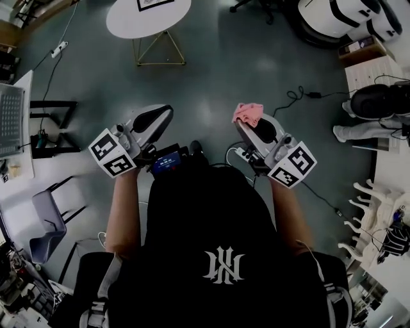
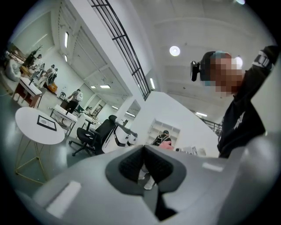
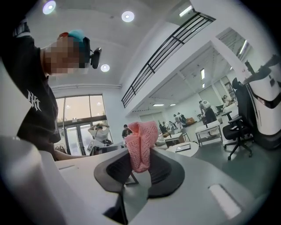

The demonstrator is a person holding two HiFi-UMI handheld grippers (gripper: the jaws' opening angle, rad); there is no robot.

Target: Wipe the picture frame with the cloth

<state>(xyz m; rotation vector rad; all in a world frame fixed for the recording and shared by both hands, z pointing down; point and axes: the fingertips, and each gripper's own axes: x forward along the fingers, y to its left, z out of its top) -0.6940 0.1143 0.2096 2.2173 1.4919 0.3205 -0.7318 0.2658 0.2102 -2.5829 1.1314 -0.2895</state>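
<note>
Underfoot, one broad floor [image 1: 224, 70] of smooth, dark grey, faintly glossy. At the near edge, a black T-shirt [image 1: 224, 256] of matte fabric with a white emblem, and two bare forearms reaching forward.

Far and left of centre, one round table [image 1: 128, 22]: flat white top on thin gold wire legs [image 1: 157, 48] bent into triangles. Seen small and low at the left of the left gripper view [image 2: 30, 129].

Two grippers, side by side and near the body, both of smooth pale grey plastic with dark ribbed rubber pads. Left gripper [image 1: 160, 115] [image 2: 144, 162] with pads drawn together to a thin slit, nothing between them. Right gripper [image 1: 256, 125] [image 3: 140, 165] clamped on the cloth, its pads pressed against the fabric from both sides. Two marker cubes [image 1: 114, 154], one per gripper, white with black square patterns.

One picture frame [image 1: 154, 4], flat on the table's far part, cut by the head view's top edge: thin dark rectangular border round a pale middle. Well apart from both grippers. Also visible in the left gripper view [image 2: 46, 122].

One cloth [image 1: 248, 113] [image 3: 141, 140], pink, open-knit mesh, soft and bunched into folds, standing up out of the right gripper's tips.
</note>
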